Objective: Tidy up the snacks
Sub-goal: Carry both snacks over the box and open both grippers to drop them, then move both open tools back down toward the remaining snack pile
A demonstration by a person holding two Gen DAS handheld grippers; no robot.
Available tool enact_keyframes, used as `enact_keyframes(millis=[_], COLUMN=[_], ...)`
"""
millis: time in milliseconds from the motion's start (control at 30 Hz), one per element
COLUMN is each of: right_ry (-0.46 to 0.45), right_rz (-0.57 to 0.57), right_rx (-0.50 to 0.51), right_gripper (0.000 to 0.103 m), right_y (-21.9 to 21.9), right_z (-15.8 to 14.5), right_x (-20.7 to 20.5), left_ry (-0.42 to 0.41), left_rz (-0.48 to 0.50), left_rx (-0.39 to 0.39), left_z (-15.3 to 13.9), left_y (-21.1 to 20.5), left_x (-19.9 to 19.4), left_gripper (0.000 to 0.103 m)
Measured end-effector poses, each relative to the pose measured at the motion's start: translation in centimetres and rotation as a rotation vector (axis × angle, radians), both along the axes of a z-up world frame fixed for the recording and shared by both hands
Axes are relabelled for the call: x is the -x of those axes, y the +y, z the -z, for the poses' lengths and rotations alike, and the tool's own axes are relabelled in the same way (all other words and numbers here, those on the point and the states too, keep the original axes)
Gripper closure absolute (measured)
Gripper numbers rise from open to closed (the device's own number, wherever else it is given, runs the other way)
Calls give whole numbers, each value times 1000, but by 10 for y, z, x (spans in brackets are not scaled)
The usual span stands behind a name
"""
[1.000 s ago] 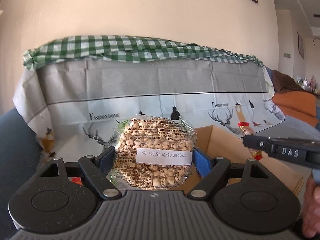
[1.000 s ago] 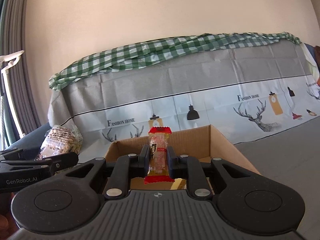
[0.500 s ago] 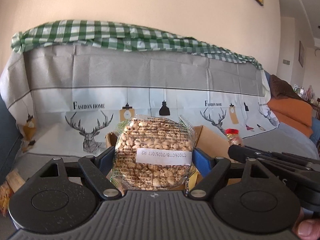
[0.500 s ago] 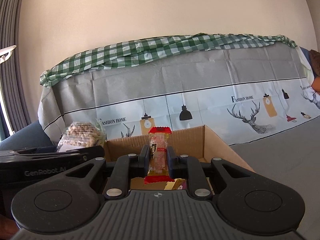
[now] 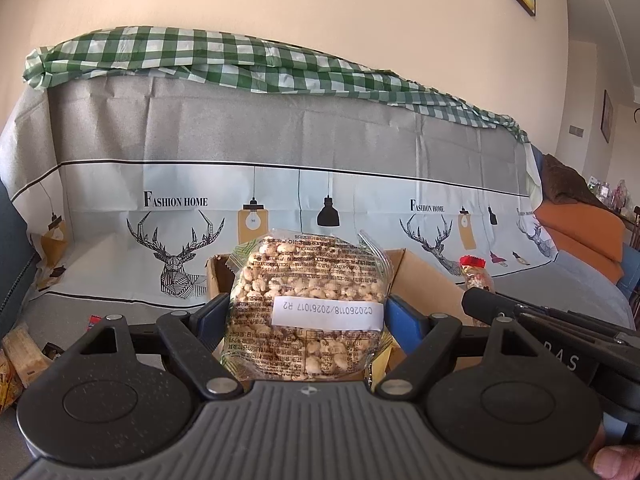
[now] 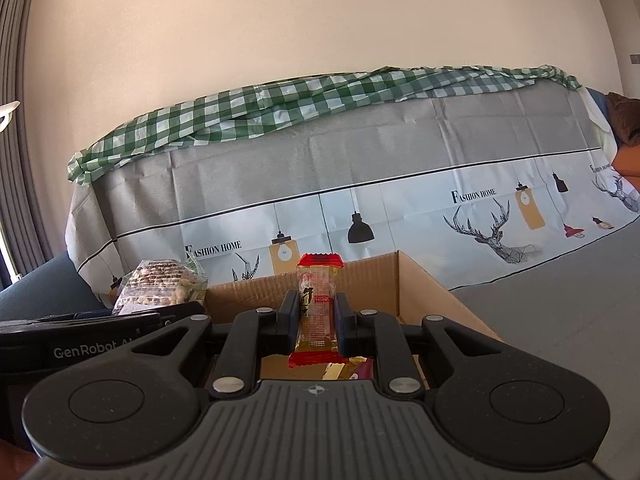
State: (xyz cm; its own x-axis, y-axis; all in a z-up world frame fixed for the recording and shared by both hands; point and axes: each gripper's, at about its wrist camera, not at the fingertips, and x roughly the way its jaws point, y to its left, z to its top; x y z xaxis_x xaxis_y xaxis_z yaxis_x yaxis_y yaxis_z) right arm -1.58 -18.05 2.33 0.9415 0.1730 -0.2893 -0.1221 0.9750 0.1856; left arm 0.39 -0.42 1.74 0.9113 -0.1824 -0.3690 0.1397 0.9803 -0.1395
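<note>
Puffed-snack bag point(image 5: 308, 308): clear film, looks light and crushable, slippery. It's clamped at mid-height across its width in the left gripper point(image 5: 308, 320), jaws wide around it, held up in front of the cardboard box point(image 5: 424, 284). I'd keep the squeeze gentle. Small red-ended candy pack point(image 6: 318, 308): narrow, stiffer, upright, pinched at its middle by the right gripper point(image 6: 318, 320), jaws nearly together, above the box's open top. More snacks point(image 5: 16, 356) lie on the sofa cover at far left
</note>
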Motion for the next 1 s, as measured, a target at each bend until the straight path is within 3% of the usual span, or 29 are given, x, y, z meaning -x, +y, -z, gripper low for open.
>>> enact_keyframes(millis=[133, 233, 367, 667, 1000], right_ry=[8, 13, 12, 11, 12], right_rz=[8, 42, 56, 51, 34], right_rx=[5, 17, 6, 18, 19], right_gripper=[82, 58, 42, 22, 15], right_y=[1, 1, -2, 0, 6], right_z=[0, 0, 0, -2, -5], right_x=[-1, -1, -1, 3, 13], left_ry=[14, 23, 17, -13, 59], left_rz=[10, 11, -7, -34, -91], left_rx=[21, 40, 53, 44, 80], left_z=[0, 1, 1, 1, 0], left_y=[1, 4, 9, 19, 48], left_x=[-1, -3, -3, 7, 23], left_gripper=[10, 8, 8, 9, 11])
